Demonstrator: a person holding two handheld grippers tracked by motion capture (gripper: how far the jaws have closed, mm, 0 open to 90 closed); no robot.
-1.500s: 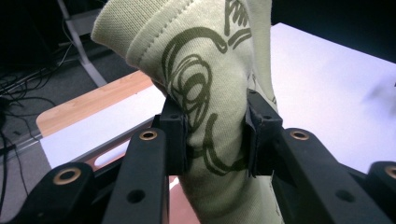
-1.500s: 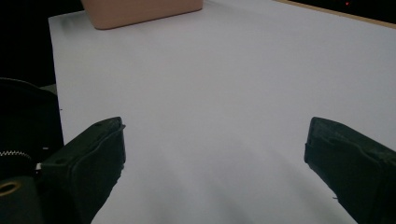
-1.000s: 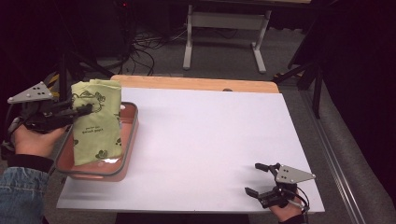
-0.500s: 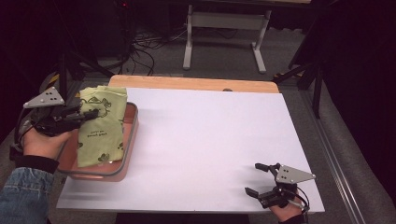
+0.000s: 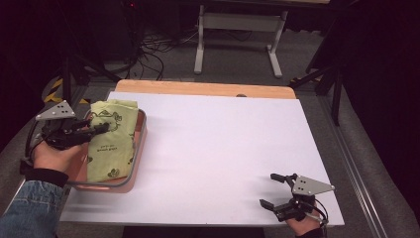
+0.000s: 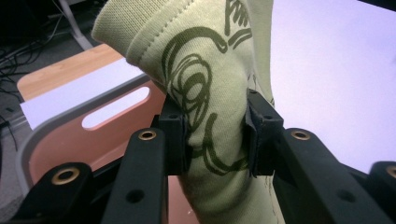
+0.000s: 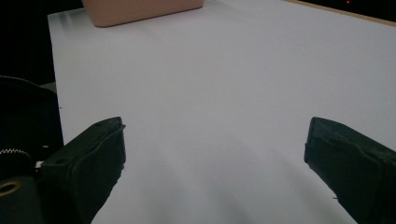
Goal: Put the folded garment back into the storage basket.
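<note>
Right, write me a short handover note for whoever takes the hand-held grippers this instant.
Left hand-held gripper: shut on the folded green cloth, pinching a bunched part near its top end.
Right hand-held gripper: open, holding nothing, at the near right corner of the white table.
Cloth: lying lengthwise in the pink tray at the table's left edge.
Done: cloth is in the tray.
Left: probably open the left jaws and draw that hand clear.

green cloth [image 6: 210, 93] cut off at top and bottom edges, its print unreadable, tray [image 6: 70, 140] partly hidden behind it
</note>
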